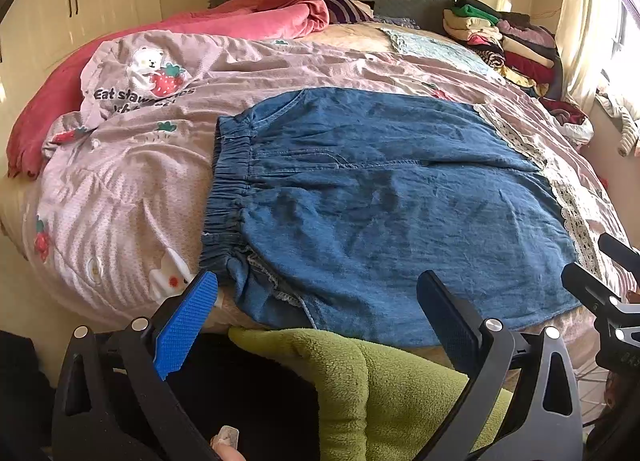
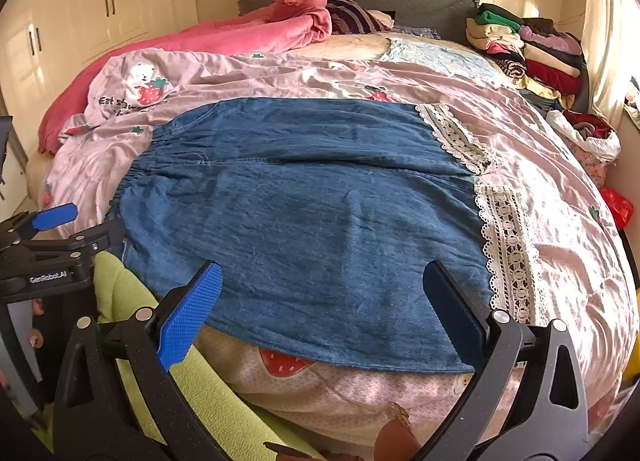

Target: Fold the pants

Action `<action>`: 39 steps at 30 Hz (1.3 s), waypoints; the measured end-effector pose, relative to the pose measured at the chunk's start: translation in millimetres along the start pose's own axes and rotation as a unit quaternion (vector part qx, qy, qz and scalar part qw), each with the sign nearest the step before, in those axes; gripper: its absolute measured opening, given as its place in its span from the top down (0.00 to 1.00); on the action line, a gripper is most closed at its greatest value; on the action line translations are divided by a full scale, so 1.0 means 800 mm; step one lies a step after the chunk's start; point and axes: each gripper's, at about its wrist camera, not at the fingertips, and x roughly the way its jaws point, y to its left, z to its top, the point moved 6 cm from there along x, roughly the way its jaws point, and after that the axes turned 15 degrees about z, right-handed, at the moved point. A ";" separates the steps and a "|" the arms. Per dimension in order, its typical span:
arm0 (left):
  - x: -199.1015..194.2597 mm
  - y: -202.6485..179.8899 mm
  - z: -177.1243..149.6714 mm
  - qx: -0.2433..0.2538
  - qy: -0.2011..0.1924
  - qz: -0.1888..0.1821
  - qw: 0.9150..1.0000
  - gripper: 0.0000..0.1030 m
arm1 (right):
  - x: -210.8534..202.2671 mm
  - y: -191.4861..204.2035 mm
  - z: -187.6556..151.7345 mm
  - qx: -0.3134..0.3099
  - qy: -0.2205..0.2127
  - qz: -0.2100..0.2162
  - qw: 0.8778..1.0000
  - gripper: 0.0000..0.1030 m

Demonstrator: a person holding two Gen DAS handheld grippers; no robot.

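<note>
Blue denim pants [image 1: 380, 201] lie flat across the bed, elastic waistband [image 1: 230, 189] at the left, white lace cuffs [image 1: 576, 221] at the right. They also show in the right wrist view [image 2: 304, 213], with the lace cuffs [image 2: 508, 249] at the right. My left gripper [image 1: 320, 297] is open and empty, hovering over the near edge by the waistband. My right gripper [image 2: 320, 289] is open and empty, over the near edge toward the cuffs. The left gripper also shows at the left of the right wrist view [image 2: 52, 229].
The pants rest on a pink strawberry-print duvet [image 1: 132, 181]. A pink blanket [image 1: 256, 17] lies at the headboard. A pile of folded clothes [image 1: 504, 41] is stacked at the back right. A green fleece [image 1: 380, 389] is at the near bed edge.
</note>
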 end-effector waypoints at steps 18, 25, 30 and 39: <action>0.000 0.004 0.000 -0.003 -0.003 0.003 1.000 0.04 | -0.001 0.000 0.000 0.000 0.001 0.000 1.000 0.08; 0.000 0.007 0.003 -0.006 -0.006 0.006 1.000 0.04 | 0.000 0.000 -0.001 -0.001 0.001 0.000 1.000 0.08; 0.001 0.009 0.004 -0.007 -0.008 0.008 1.000 0.04 | 0.003 0.001 -0.001 -0.003 0.001 0.001 1.000 0.08; 0.008 0.014 0.008 -0.013 -0.007 0.012 1.000 0.04 | 0.015 0.006 0.005 -0.009 0.006 0.002 1.000 0.08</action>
